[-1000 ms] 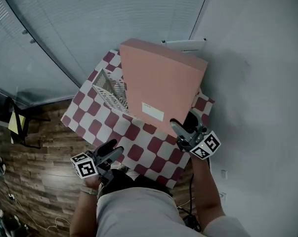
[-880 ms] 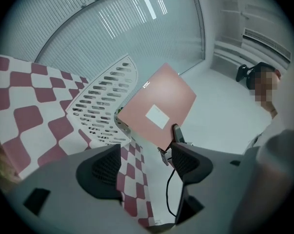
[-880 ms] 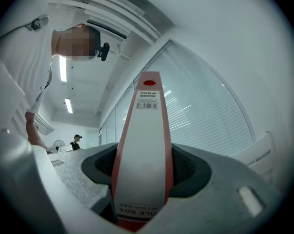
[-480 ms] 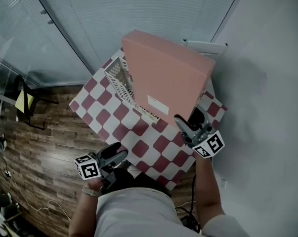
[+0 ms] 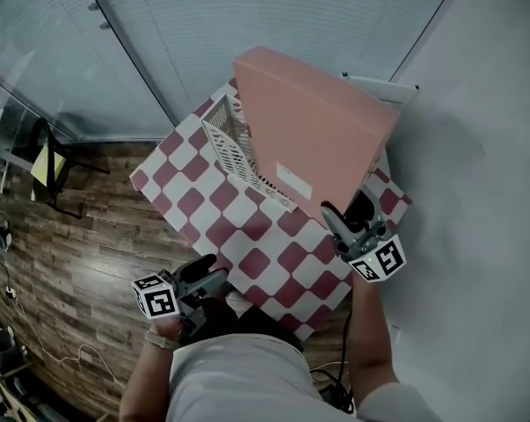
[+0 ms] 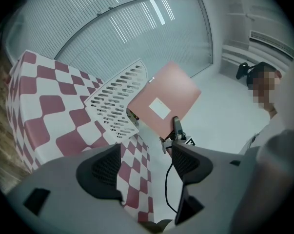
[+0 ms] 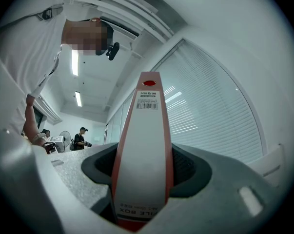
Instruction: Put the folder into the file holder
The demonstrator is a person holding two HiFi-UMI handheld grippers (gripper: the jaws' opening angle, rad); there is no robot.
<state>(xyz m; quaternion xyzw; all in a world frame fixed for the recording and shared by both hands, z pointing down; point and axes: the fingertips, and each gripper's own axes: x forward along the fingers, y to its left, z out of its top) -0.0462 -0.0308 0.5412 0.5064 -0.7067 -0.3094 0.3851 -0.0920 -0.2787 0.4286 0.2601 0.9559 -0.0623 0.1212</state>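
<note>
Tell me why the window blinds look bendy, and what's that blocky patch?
Head view: the wide lens curves the grey slatted window blinds. Left gripper view: same bending, black corners; the blocky patch was added afterwards to hide a face. Right gripper view: another patch, and the pink box folder looks huge because it's so close.

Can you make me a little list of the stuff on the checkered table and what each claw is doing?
table: red and white checks
file holder: white, full of slots, sits on the table
folder: pink, held up tilted right beside the file holder
right claw: shut on the folder's narrow edge
left claw: open, nothing in it, low by the table's near edge
</note>
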